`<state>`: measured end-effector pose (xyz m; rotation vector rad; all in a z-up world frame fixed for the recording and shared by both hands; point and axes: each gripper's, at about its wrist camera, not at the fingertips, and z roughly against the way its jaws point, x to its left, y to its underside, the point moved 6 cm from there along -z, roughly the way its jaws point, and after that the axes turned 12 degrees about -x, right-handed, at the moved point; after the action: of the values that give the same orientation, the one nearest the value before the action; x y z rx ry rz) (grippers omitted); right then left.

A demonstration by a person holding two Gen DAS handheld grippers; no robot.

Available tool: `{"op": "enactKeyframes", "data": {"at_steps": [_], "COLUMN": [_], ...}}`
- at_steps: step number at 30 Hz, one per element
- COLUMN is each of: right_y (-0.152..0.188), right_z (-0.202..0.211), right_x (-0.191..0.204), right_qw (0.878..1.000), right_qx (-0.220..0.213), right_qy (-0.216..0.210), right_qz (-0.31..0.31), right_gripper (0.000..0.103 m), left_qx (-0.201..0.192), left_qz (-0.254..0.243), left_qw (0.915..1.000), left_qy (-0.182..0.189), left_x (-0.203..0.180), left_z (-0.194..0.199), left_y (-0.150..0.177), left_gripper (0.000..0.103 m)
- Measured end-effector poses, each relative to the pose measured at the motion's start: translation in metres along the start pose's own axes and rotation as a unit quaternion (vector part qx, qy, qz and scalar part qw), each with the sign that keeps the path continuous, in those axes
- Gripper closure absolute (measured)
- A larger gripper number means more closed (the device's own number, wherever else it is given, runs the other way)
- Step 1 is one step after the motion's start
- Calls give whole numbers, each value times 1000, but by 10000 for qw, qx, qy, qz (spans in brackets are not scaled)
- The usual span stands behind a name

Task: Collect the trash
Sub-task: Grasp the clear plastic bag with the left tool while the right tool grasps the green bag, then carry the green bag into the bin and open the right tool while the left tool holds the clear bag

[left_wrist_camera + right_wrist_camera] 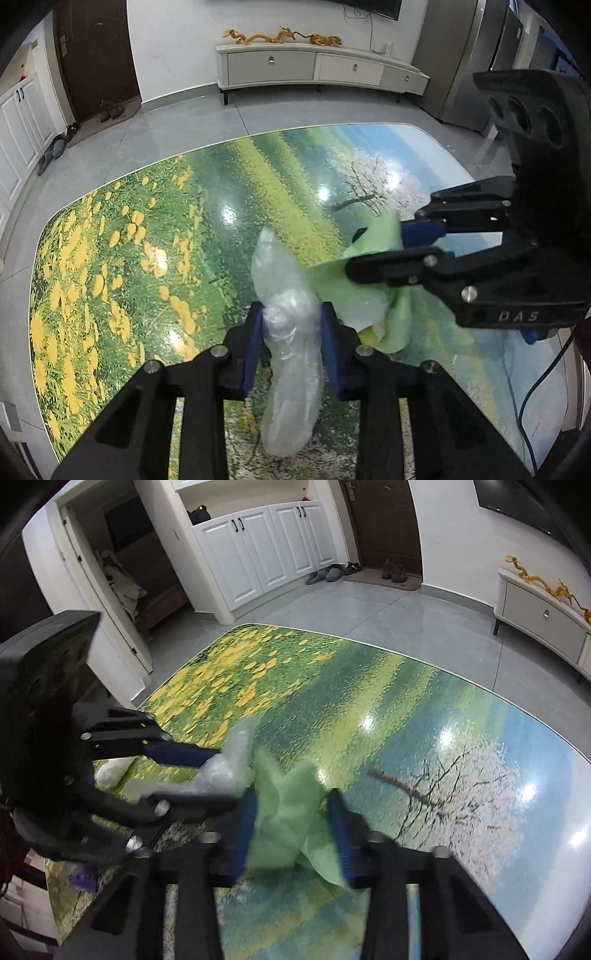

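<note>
Left wrist view: left gripper (291, 325) jaws clamp one clear crumpled plastic bag (286, 354), which sticks out past both ends of them. Beside it, right gripper (291, 823) jaws pinch one green wrapper (284, 823). Both pieces hang touching above the glossy meadow-print surface (147, 240).

Crumpled clear plastic wrap (286, 332) upright, touching a rumpled pale-green bag (284, 812); both seemingly above the table

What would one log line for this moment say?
left gripper: shut on clear bag | right gripper: shut on green bag | both over table
</note>
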<state>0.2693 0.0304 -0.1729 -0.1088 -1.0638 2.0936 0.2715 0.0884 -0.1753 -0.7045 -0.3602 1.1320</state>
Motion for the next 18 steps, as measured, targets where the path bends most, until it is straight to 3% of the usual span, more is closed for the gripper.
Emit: {"op": "enactKeyframes", "data": {"at_steps": [8,12,18], "right_y": [5,6,22], "right_z": [58,116,210], "right_x": [8,6,-19], "right_qw": [9985,9954,9858], "right_qx": [-484,-864,-1323], "right_qy": [73,326,933], "right_qz": [-242,-267,-451], "right_gripper": [86,86,86], "left_qx": [-296,-491,-811], "left_qz": [-143,-302,-533], "left_qw": [9994,9983,9950], "left_qy": [-129,-103,248], "left_x": [-27,-52,-119], "left_z": [32,55,76], "left_y": [-7,-22,-51], "left_gripper": [78,78,78]}}
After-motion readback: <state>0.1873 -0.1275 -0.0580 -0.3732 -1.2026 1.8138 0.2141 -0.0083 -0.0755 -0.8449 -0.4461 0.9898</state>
